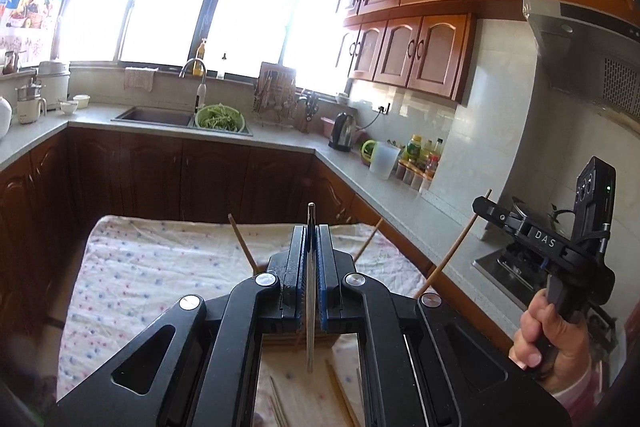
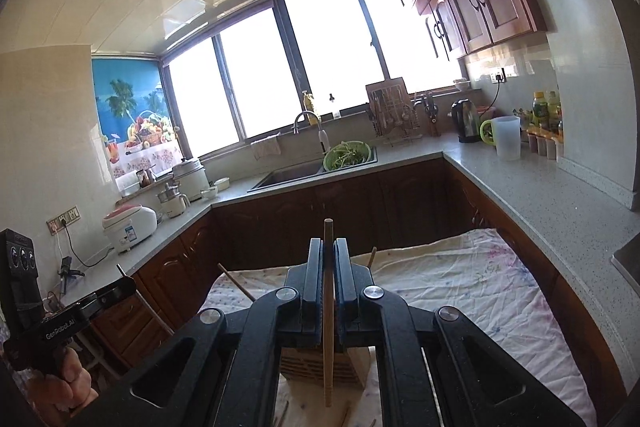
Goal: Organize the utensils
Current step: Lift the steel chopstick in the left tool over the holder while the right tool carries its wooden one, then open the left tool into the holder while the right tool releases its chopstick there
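My left gripper (image 1: 311,227) is shut on a thin metal chopstick (image 1: 310,291), held upright above the cloth-covered table (image 1: 160,267). My right gripper (image 2: 329,241) is shut on a wooden chopstick (image 2: 328,323), also upright. It also shows in the left wrist view (image 1: 480,205), holding that wooden chopstick (image 1: 452,251) to the right. A wooden slotted holder (image 2: 308,363) stands on the cloth below the right gripper, with chopsticks (image 2: 236,285) sticking out of it. Loose chopsticks (image 1: 340,395) lie on the cloth beneath the left gripper.
Grey counters (image 2: 540,187) run around the room on dark cabinets. A sink (image 1: 152,115) with a green colander (image 1: 220,118), a kettle (image 1: 342,131), a clear jug (image 1: 383,159), bottles (image 1: 420,159) and a rice cooker (image 2: 128,225) stand on them. A stove (image 1: 516,267) is at right.
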A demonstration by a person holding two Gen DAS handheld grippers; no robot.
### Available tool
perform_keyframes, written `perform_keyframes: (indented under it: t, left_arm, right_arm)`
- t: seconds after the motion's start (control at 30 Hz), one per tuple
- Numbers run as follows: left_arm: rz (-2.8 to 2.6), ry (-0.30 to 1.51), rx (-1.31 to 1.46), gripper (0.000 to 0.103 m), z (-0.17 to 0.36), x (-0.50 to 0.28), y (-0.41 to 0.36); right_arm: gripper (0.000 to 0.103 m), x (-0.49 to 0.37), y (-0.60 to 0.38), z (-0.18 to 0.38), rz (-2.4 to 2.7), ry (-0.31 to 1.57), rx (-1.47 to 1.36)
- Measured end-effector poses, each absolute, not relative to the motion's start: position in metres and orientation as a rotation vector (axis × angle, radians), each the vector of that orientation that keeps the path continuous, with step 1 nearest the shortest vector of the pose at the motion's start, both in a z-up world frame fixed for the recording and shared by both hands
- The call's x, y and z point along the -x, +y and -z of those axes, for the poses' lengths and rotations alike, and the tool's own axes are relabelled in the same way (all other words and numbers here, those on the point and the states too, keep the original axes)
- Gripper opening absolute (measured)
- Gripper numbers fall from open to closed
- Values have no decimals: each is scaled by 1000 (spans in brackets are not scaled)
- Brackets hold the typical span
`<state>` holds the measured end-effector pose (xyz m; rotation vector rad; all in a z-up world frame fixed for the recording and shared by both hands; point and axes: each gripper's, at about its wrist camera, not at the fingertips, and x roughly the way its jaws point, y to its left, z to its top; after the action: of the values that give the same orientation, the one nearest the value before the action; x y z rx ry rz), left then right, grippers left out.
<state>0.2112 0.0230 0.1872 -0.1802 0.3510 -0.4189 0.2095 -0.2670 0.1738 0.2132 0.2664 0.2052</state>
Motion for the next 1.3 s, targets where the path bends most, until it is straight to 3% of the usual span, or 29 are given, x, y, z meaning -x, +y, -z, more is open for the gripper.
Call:
perform_keyframes:
  t: [0.27, 0.83, 1.3]
  left_arm:
    - [356, 291, 201, 4, -203, -264, 28]
    - [278, 453, 277, 4, -94, -326, 20]
    - [273, 492, 245, 5, -85, -333, 13]
  right_arm:
    - [5, -259, -265, -188, -178, 227, -226]
    - [5, -318, -265, -84, -159, 367, -340]
    - [6, -323, -262, -81, -154, 392, -322]
